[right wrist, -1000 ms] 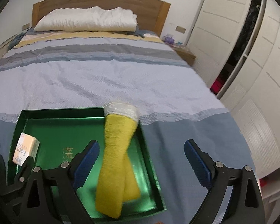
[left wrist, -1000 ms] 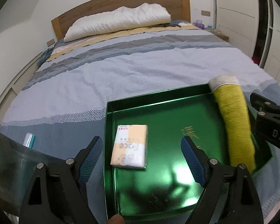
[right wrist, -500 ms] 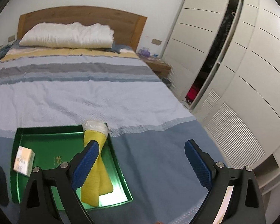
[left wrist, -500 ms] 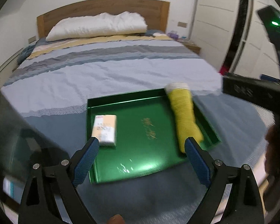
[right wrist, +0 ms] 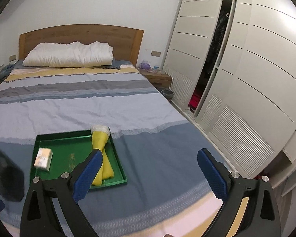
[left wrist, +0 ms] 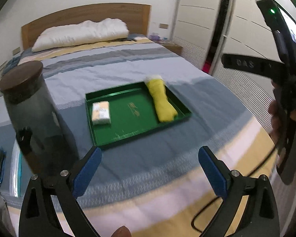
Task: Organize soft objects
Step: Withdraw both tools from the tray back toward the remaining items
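A green tray lies on the striped bed. In it are a tissue pack at the left and a yellow rolled cloth with a white end at the right. My left gripper is open and empty, well back from the tray over the bed's foot. My right gripper is open and empty, also well back; the tray, the pack and the yellow cloth show in its view. Its body shows at the right in the left wrist view.
A dark glass jar with a brown lid stands on the bed left of the tray. A white pillow lies at the headboard. White wardrobe doors line the right side. A nightstand stands beside the bed.
Both grippers have pulled back and up from the tray, which now looks smaller and farther. The yellow cloth stays in the tray. The jar has come into the left wrist view.
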Motion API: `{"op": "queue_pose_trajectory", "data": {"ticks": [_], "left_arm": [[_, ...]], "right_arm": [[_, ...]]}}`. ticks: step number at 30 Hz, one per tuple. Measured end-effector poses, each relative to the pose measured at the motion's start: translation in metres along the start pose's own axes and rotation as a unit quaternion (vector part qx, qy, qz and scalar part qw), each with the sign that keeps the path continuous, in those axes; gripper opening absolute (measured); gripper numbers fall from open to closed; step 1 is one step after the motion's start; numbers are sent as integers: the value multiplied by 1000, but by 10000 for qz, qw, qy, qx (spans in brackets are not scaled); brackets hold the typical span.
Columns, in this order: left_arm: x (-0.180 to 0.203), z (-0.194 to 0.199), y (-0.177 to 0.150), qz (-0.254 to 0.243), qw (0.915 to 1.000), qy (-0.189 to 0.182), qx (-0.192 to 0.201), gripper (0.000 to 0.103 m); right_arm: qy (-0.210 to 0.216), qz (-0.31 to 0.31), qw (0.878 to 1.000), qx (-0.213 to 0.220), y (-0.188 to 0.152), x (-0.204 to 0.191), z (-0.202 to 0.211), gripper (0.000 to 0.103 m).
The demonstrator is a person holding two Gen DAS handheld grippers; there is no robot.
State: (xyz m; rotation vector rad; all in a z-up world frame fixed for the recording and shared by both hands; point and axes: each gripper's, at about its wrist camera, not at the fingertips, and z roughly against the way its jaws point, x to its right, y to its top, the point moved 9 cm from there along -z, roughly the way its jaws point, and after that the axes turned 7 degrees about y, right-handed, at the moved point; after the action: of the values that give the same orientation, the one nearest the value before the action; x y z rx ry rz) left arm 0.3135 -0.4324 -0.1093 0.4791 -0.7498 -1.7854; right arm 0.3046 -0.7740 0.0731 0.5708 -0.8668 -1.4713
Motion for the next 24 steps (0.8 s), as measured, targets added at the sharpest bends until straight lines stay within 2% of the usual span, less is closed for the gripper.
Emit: {"op": "queue_pose_trajectory", "data": {"ticks": [7,9,12,17,24], "left_arm": [[18,63,-46,-785,9944,-679,204,97],[10,81,-53,-843,9933,-721,331,101],[-13,108,-58,-750,9931,-766,483,101],[-64,150,-66,-512,9942,-643,698,101],[-147,194,-81,1,9962,-74,870,101]], "right_arm": [[179,63,9998,-60,-45,-6,65,99],[252,138,9995,-137,-64,-14,84,100],[413,167,9987,-254,-92,-28,111,100],[805,222,9958,-379,-118,-57,154,100],[1403,339,9895,-26,-110,-107,227,100]]}}
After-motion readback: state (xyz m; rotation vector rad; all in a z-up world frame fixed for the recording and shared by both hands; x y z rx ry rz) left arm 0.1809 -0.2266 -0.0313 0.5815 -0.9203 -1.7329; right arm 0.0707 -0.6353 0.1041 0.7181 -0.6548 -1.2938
